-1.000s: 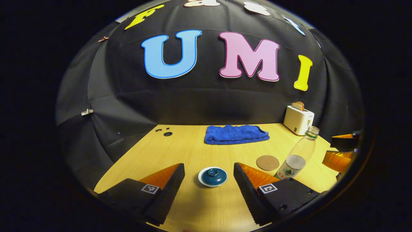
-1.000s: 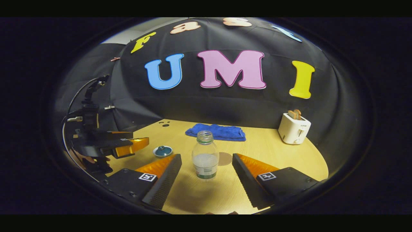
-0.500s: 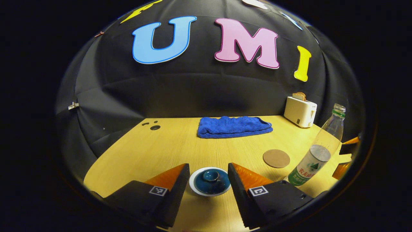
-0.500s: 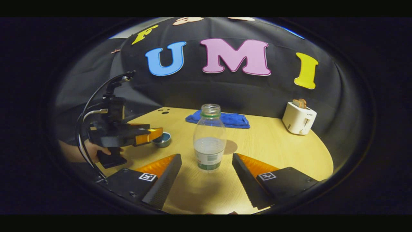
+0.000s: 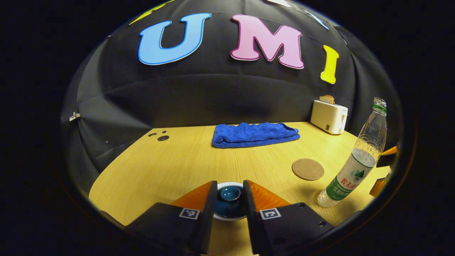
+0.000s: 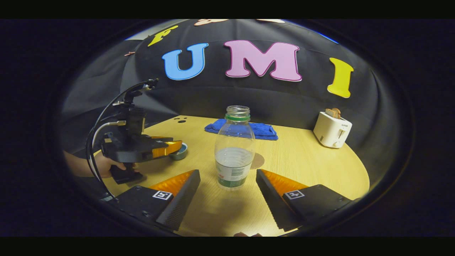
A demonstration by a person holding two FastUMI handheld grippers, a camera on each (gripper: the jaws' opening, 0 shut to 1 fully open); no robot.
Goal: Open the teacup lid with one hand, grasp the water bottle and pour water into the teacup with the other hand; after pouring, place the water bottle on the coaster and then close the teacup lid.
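Since one second ago, the left gripper has come down over the teacup lid, and its two fingers have narrowed until they stand close on both sides of the lid's knob; I cannot tell if they already press on it. The teacup itself sits at 6 o'clock in the left gripper view, its white rim showing between the fingers.

Meanwhile the right gripper has moved closer to the water bottle, which now looks bigger in the right gripper view. Its fingers are spread wide, one on each side of the bottle's base and not touching it. The bottle stands upright on the wooden table, without cap and partly filled.

From the right gripper view, the left gripper appears at 9 o'clock, held by a hand, low over the teacup.

From the left gripper view, the coaster lies at 4 o'clock, near the bottle but apart from it. A blue towel lies folded at 12 o'clock by the wall, and a white toaster with bread stands at 2 o'clock.
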